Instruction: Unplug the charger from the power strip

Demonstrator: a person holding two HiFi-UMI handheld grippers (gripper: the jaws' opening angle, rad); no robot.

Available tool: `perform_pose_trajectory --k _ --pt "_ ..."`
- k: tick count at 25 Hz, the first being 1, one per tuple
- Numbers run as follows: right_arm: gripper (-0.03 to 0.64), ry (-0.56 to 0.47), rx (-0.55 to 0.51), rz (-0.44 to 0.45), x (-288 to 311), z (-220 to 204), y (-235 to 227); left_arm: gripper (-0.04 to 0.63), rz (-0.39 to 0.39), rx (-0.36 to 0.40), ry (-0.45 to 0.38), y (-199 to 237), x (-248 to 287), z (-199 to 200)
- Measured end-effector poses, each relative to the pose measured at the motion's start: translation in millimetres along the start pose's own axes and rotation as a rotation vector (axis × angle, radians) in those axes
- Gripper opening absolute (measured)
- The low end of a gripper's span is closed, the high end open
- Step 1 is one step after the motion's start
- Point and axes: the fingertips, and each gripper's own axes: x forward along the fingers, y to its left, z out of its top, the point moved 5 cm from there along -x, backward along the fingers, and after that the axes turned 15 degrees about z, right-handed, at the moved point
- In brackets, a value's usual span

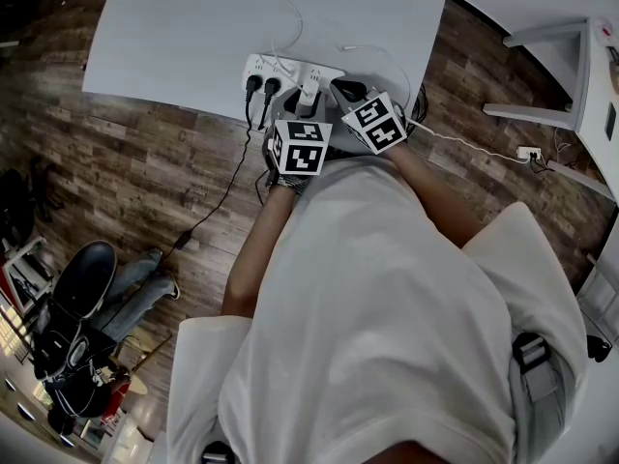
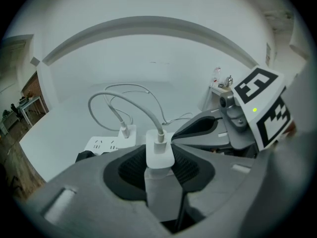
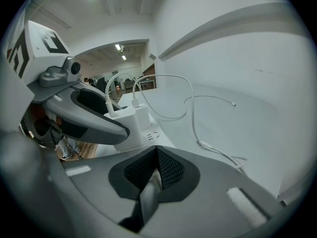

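Left tool [image 2: 158,170] clenched on the white charger [image 2: 159,150], which stands in the power strip [image 1: 290,71] at the desk's [image 1: 193,37] 6 o'clock edge; right tool [image 3: 156,167] closed, empty; charger likely light, rigid, slick plastic, so grip its flat sides, not the limp cable [image 2: 143,110] at 12 o'clock.

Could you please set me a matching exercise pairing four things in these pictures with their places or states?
1. left gripper
2. right gripper
3. black plugs
4. loose white cable

A. jaws together, empty
B. in the power strip
C. jaws shut on the charger
D. lying on the table

Pairs: 1-C, 2-A, 3-B, 4-D
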Motion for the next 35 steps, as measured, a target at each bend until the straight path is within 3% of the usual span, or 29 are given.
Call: perform_pose_trajectory --k 6,12,15,24,30,35 --pt "0.003 0.0 0.002 0.001 0 -2 0 0.146 -0.01 -0.019 0.002 -1 1 -1" --pt "0.003 -0.004 0.002 0.002 1 -1 0 0.146 -0.045 -0.155 0.029 7 2 -2" --pt "0.003 -0.002 0.003 0.001 2 -1 -2 0.146 -0.057 -0.181 0.028 9 3 -2" --pt "0.003 0.002 0.003 -0.001 2 1 0 0.145 -0.05 -0.139 0.032 10 1 -2" --pt "0.003 0.002 0.001 0.001 3 2 0 0.146 -0.02 -0.004 0.021 5 1 2" --pt "0.003 -0.009 -0.003 -0.001 3 2 -1 0.146 -0.021 -0.001 0.022 4 3 1"
